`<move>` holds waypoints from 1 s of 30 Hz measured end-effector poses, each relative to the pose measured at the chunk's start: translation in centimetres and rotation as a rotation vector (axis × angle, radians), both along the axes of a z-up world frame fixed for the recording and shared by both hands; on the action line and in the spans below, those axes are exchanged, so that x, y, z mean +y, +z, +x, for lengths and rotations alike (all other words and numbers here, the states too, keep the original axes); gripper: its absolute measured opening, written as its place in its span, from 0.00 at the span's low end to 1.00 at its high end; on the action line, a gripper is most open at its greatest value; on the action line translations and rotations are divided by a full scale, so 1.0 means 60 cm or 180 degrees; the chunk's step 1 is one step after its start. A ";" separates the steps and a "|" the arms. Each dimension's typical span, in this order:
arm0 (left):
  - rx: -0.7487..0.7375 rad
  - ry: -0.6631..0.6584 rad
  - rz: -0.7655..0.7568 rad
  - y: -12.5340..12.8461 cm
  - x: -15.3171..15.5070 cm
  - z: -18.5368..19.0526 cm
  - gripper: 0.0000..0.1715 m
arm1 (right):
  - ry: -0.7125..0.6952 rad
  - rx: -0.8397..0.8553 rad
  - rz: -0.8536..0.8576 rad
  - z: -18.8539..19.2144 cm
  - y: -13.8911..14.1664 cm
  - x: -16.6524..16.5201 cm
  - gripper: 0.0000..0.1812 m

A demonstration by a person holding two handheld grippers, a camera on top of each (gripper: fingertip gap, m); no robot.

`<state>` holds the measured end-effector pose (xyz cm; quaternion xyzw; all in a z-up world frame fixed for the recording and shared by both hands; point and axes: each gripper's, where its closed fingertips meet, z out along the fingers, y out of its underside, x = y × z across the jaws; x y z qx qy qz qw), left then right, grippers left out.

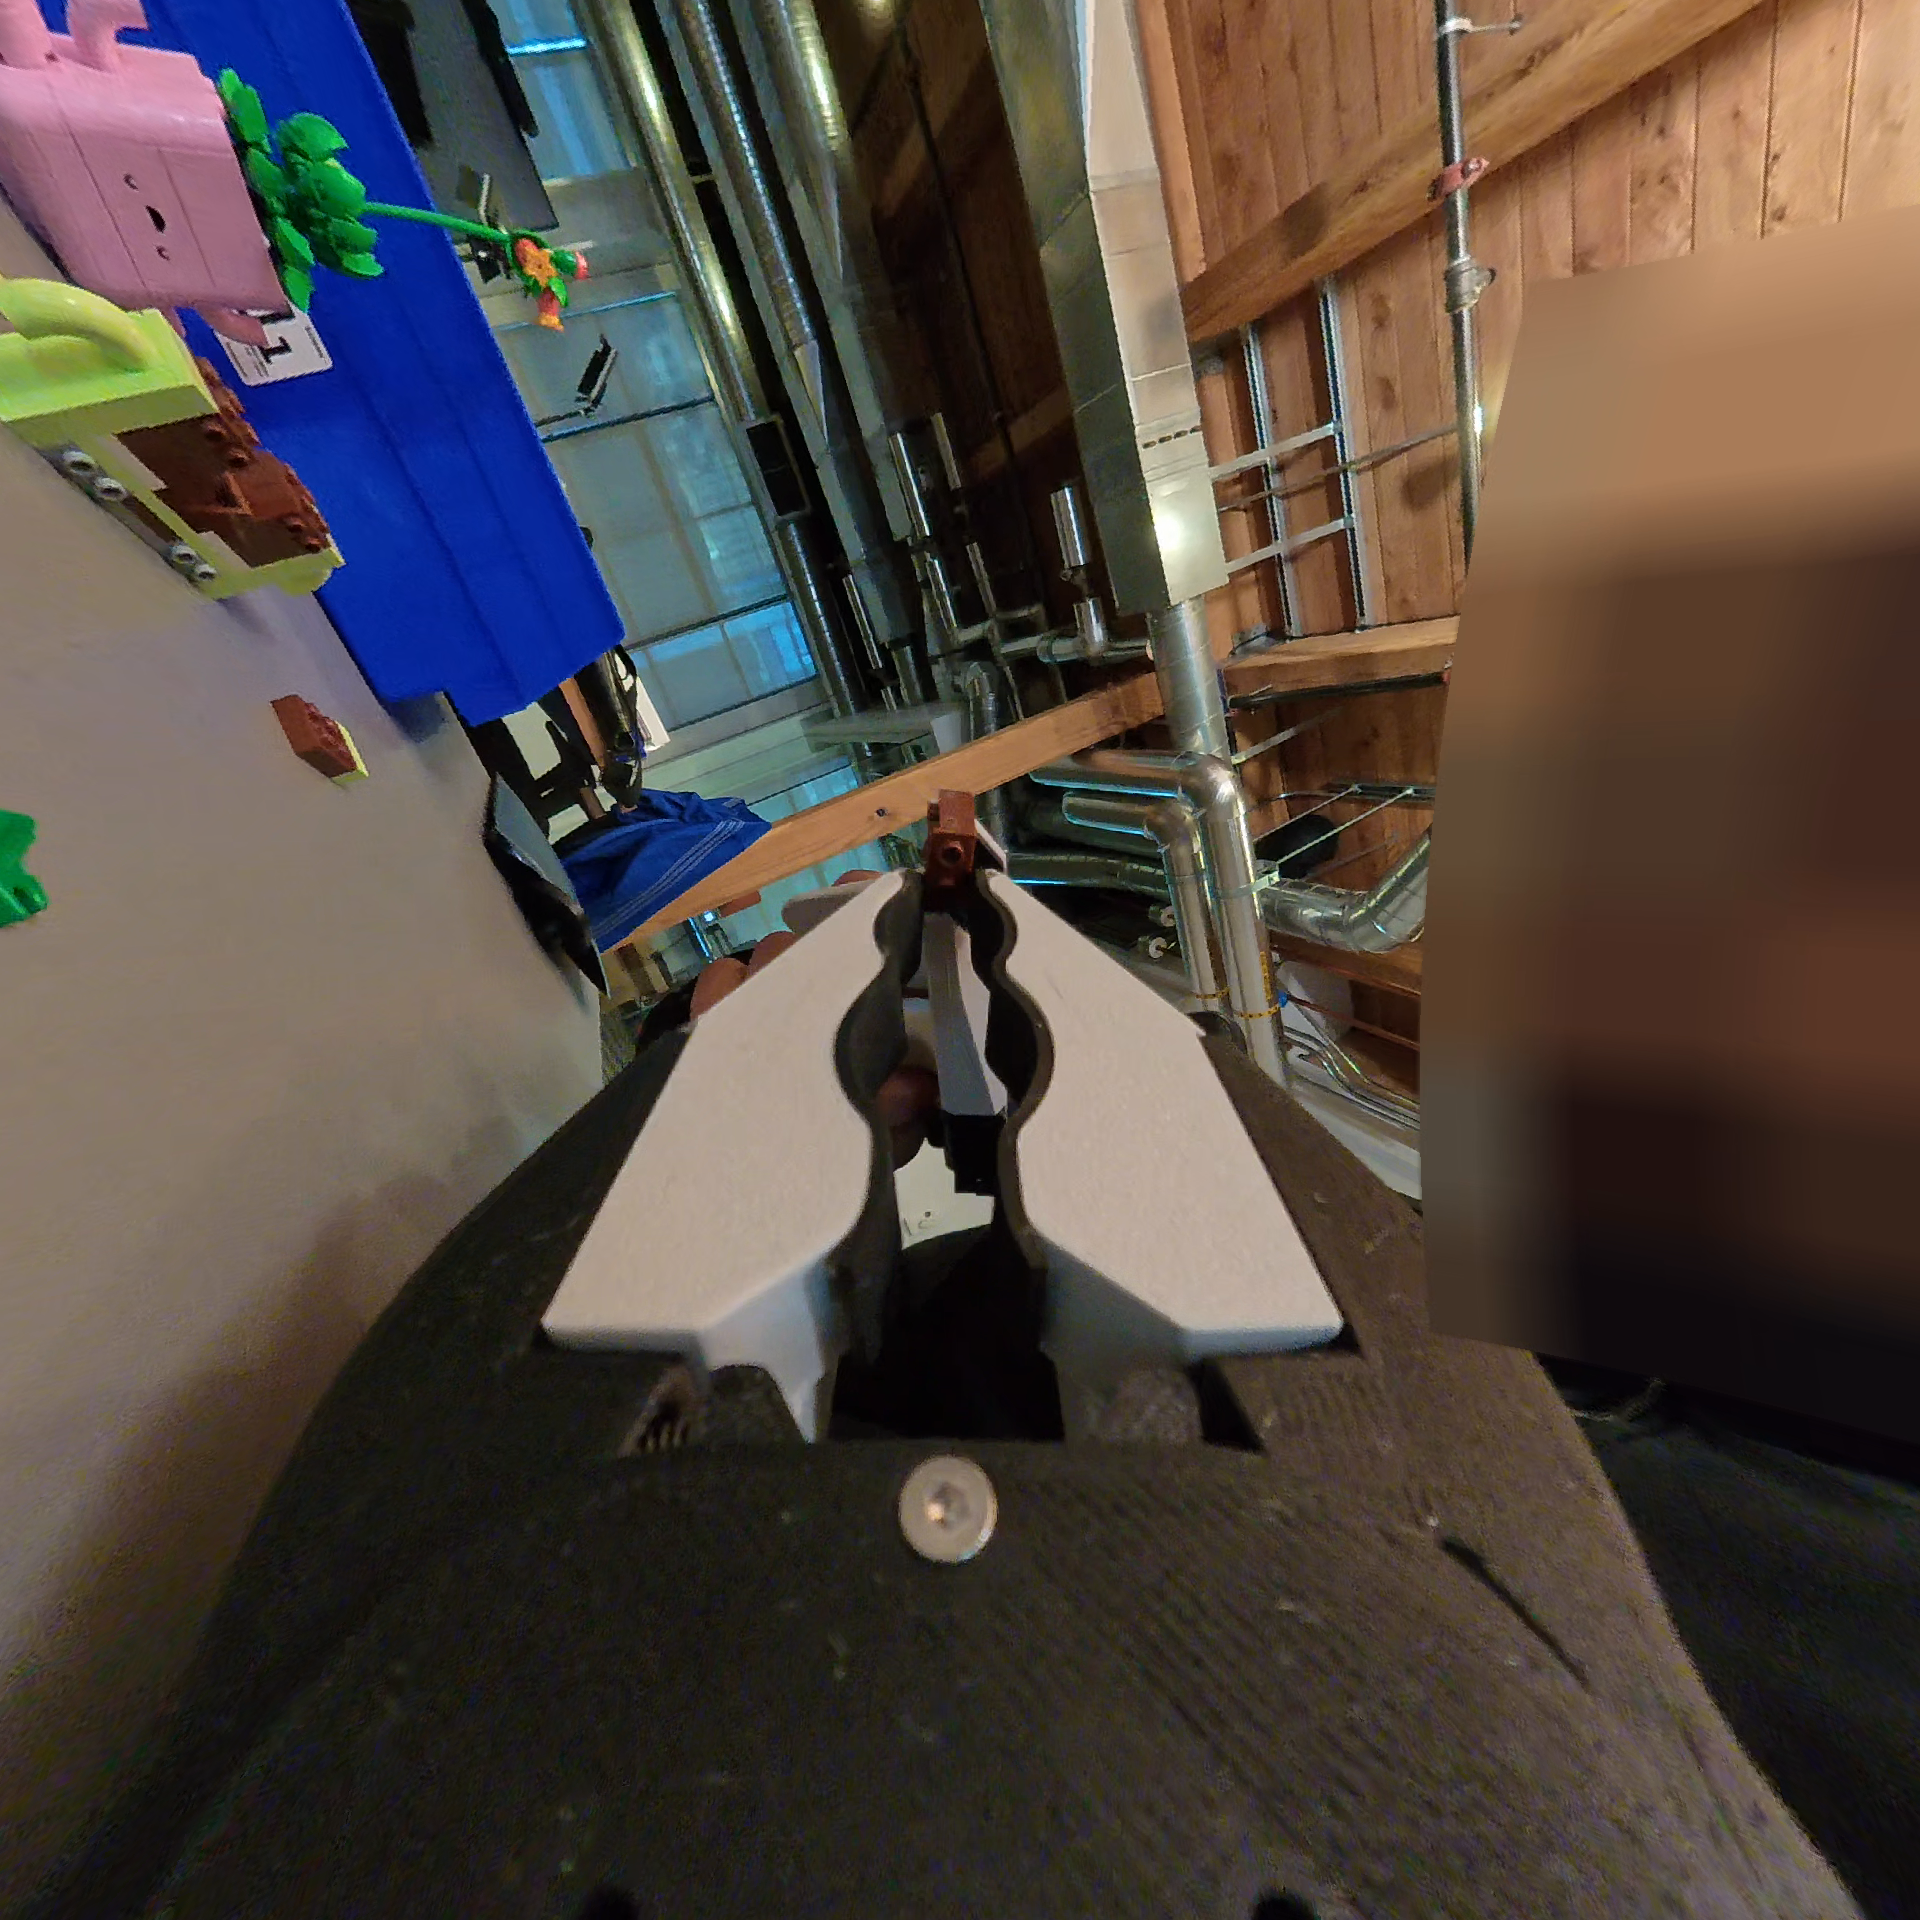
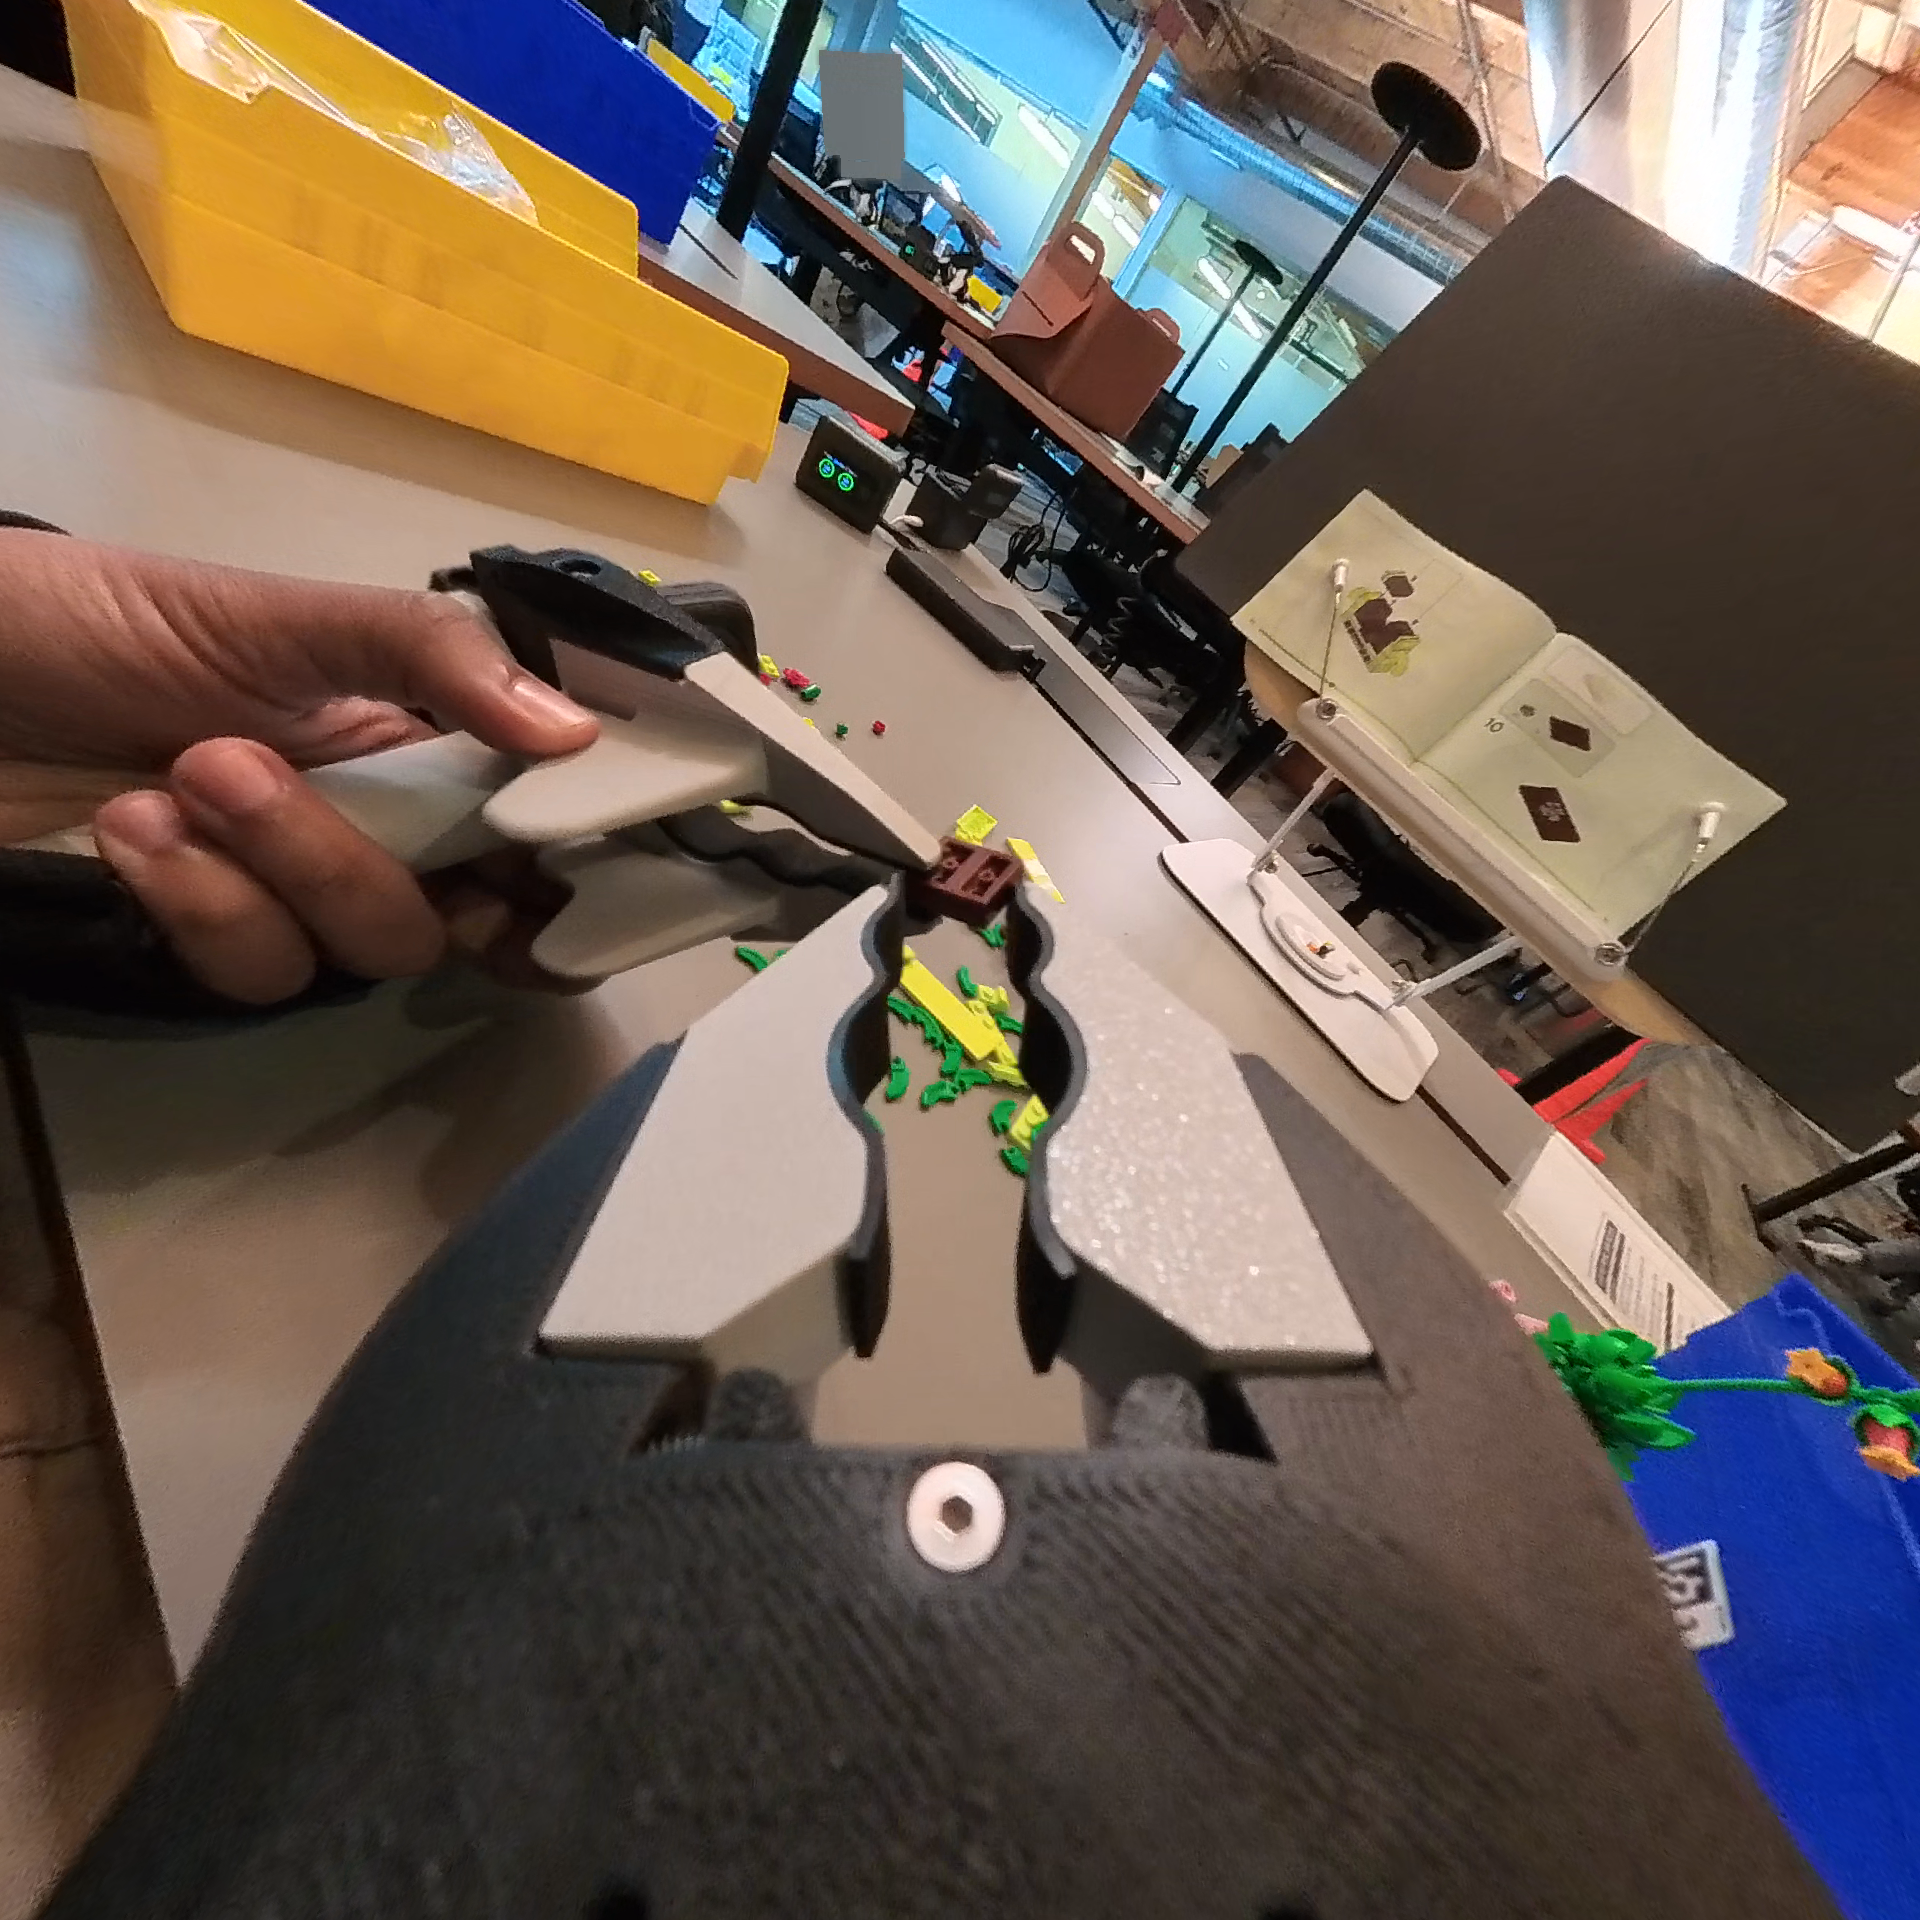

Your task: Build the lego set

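My right gripper [image 2: 961,883] is shut on a dark brown brick [image 2: 968,875] and holds it above the table, underside showing. My left gripper [image 2: 914,857], held by a hand [image 2: 260,748], comes in from the left with its tips against that brick. In the left wrist view the left gripper [image 1: 951,883] is shut on a small brown piece [image 1: 951,847] at its tips. A finger of the right gripper [image 1: 961,1039] shows through the gap behind it. A lime and brown partial build [image 1: 208,468] stands on the grey table [image 1: 260,1039].
Loose green and lime pieces [image 2: 956,1049] lie under the right gripper. An open instruction booklet [image 2: 1496,707] rests on a stand at right. Yellow bins [image 2: 416,260] stand at the back left. A pink build [image 1: 135,177] with a green flower stem [image 1: 416,213] stands by a blue bin [image 1: 436,436]. The grippers are tip to tip, or close to it.
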<state>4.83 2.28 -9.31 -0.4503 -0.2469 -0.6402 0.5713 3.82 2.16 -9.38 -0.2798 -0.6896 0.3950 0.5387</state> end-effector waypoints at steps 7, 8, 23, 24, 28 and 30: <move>-0.0063 -0.0129 0.0088 -0.003 -0.003 -0.001 0.08 | 0.0284 -0.0175 -0.0345 0.007 -0.001 -0.006 0.09; -0.0070 -0.0158 0.0093 -0.004 -0.004 -0.001 0.09 | 0.0340 -0.0211 -0.0388 0.009 -0.002 -0.008 0.09; -0.0134 0.0051 -0.0155 -0.018 0.010 -0.002 0.04 | -0.0037 -0.0112 -0.0015 0.001 -0.027 0.008 0.09; -0.0118 0.0062 -0.0139 -0.017 0.009 -0.002 0.04 | -0.0055 -0.0083 0.0011 0.002 -0.025 0.008 0.09; -0.0043 0.0092 -0.0133 -0.013 0.007 -0.001 0.04 | -0.0077 -0.0011 0.0044 0.003 -0.020 0.006 0.09; -0.0030 0.0113 -0.0147 -0.014 0.006 -0.002 0.04 | -0.0097 0.0018 0.0083 0.003 -0.019 0.005 0.10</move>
